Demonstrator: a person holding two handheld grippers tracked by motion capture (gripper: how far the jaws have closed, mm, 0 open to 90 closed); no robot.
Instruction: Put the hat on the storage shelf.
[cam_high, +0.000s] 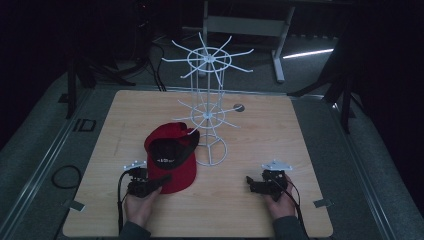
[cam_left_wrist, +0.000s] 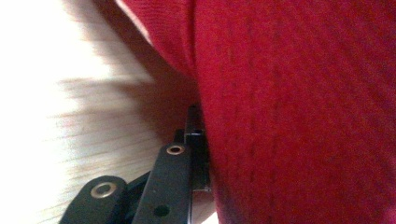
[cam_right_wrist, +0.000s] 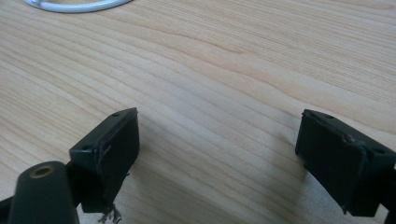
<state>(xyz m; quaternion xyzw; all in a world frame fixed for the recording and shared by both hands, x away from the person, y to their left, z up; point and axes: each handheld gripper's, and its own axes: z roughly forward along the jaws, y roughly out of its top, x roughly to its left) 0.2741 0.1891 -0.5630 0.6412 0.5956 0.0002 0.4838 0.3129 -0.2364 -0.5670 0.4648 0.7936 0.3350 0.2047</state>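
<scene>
A red cap (cam_high: 171, 155) lies on the wooden table (cam_high: 260, 145), just left of the white wire rack (cam_high: 209, 107) and touching its ring base; its black lining faces up and its brim points toward the person. The left gripper (cam_high: 159, 183) sits at the cap's near left edge, held in the left hand (cam_high: 139, 204). In the left gripper view the red fabric (cam_left_wrist: 299, 116) lies right against one black jaw, and the other jaw is hidden behind it — I cannot tell whether the jaws are clamped on the cap or merely beside it. The right gripper (cam_high: 252, 184), held in the right hand (cam_high: 281, 200), rests low over bare table well to the right of the cap. In the right gripper view its jaws stand wide apart with nothing between them (cam_right_wrist: 219, 158), and a curve of the rack's base ring (cam_right_wrist: 77, 5) shows at the top left.
</scene>
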